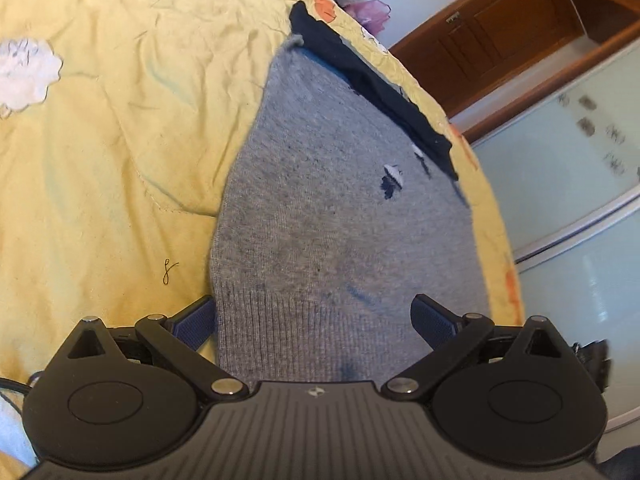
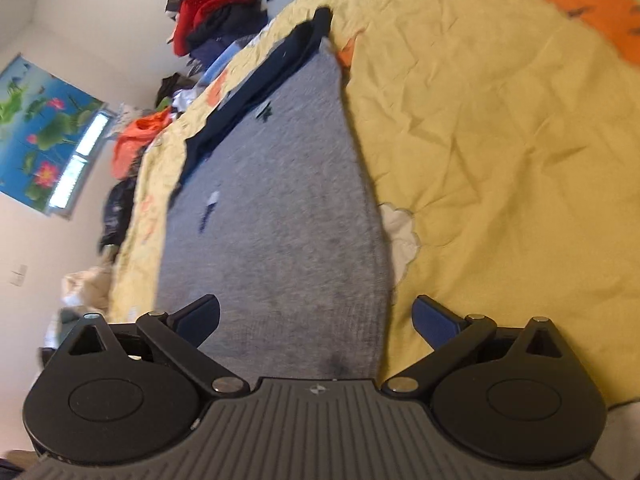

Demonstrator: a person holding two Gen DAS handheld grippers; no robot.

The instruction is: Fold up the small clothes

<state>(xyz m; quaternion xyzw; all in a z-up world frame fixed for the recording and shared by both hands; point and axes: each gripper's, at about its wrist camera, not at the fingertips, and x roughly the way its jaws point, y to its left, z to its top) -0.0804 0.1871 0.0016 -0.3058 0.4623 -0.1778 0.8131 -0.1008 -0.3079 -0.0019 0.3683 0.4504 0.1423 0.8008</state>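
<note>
A small grey knitted garment (image 1: 328, 200) with a navy trim (image 1: 372, 84) along its far side lies flat on the yellow bedspread (image 1: 112, 140). Its ribbed hem runs between the wide-apart fingers of my left gripper (image 1: 316, 320), which stands open over that end. In the right wrist view the same grey garment (image 2: 280, 208) stretches away from my right gripper (image 2: 318, 320), also open, with its left finger (image 2: 200, 318) over the cloth and its right finger (image 2: 436, 320) over the bedspread (image 2: 500, 160). The navy trim (image 2: 256, 84) shows at the far left edge.
The bed's edge runs close beside the garment. Beyond it stand a wooden door (image 1: 492, 36) and a glass-fronted wardrobe (image 1: 572, 184). In the right wrist view, piles of clothes (image 2: 216, 8) lie past the bed, with a flower poster (image 2: 36, 128) on the wall.
</note>
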